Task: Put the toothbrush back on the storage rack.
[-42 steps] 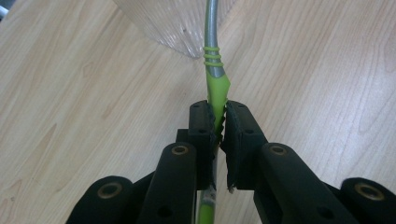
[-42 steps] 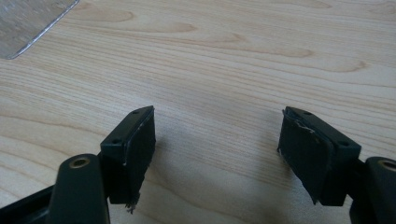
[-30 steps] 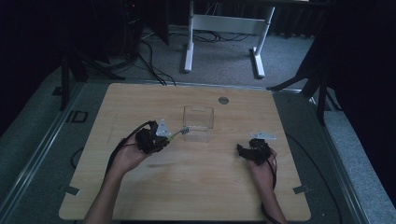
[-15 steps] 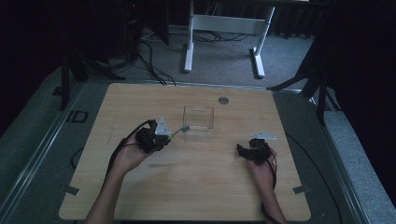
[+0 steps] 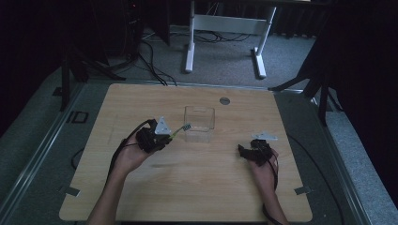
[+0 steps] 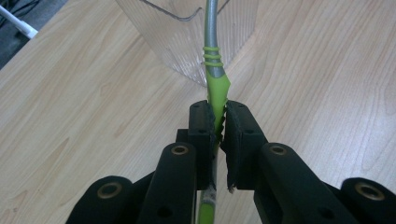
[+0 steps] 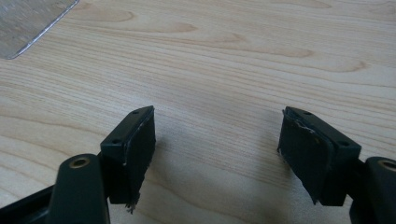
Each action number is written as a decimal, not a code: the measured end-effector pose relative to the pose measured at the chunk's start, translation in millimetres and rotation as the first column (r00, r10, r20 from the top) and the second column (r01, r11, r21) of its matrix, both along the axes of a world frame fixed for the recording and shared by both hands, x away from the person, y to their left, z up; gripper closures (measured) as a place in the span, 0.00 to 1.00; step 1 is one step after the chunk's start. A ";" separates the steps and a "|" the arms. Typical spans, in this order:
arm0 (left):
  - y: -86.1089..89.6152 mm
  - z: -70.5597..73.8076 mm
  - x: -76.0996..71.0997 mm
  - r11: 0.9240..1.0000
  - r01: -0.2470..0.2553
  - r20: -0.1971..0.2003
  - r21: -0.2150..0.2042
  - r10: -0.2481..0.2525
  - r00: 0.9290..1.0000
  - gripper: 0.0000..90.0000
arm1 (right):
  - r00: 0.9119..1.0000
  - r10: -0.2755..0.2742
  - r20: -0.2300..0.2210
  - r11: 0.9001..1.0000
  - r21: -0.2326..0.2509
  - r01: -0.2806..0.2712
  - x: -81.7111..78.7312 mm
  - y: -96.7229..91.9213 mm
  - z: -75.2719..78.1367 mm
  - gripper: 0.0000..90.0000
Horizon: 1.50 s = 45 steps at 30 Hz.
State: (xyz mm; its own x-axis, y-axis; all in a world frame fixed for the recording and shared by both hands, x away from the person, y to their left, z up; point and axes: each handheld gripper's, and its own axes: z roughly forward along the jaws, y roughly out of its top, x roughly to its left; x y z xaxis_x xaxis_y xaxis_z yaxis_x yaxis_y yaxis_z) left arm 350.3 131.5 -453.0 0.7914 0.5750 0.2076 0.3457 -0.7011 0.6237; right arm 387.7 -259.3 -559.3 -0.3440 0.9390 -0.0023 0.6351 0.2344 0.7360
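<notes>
My left gripper (image 5: 170, 137) (image 6: 218, 119) is shut on the green handle of a slim tool (image 6: 215, 88) with a grey shaft. The shaft points toward a clear plastic box (image 5: 199, 123) (image 6: 187, 37). In the high view the tool's pale tip (image 5: 186, 126) sits just at the box's left wall, and I cannot tell whether it touches. My right gripper (image 5: 241, 151) (image 7: 217, 140) rests low over the wooden table (image 5: 187, 187) at the right. It is open, with bare wood between its pads (image 7: 140, 149).
A small round grey disc (image 5: 225, 101) lies near the table's far edge. A corner of the clear box (image 7: 32, 23) shows at the upper left of the right gripper view. Dark floor, cables and a white desk frame (image 5: 225, 28) lie beyond the table.
</notes>
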 end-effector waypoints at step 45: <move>-5.1 9.5 4.3 0.990 -0.033 0.039 -0.139 0.039 0.998 0.91 | 1.000 -0.001 0.001 1.000 0.000 0.001 0.1 0.0 0.0 0.30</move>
